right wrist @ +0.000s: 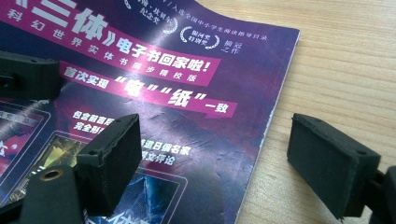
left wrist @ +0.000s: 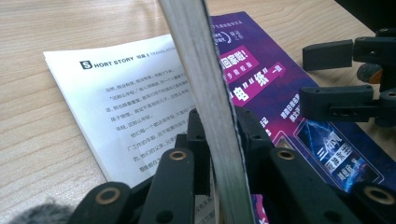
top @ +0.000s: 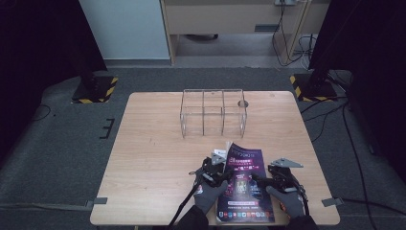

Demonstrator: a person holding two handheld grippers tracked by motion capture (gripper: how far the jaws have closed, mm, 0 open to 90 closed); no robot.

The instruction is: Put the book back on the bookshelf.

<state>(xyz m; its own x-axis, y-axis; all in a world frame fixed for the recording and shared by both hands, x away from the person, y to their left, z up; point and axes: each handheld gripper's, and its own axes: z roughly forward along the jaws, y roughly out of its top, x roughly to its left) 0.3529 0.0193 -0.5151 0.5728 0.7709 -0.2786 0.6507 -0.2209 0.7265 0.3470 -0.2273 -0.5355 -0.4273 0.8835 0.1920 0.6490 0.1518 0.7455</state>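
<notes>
One wooden table point(top: 153, 143). One purple-covered magazine point(top: 245, 184) on it. One clear acrylic organiser point(top: 213, 113) with three compartments. Two handheld grippers: the left gripper point(top: 221, 168) and the right gripper point(top: 264, 178). Two gloved hands. Two black-and-yellow striped stand bases on the floor.

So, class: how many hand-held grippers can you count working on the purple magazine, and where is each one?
2. The left hand-held gripper pinches a lifted bundle of pages at the purple magazine's left edge; the right hand-held gripper hovers open over its right edge.
</notes>
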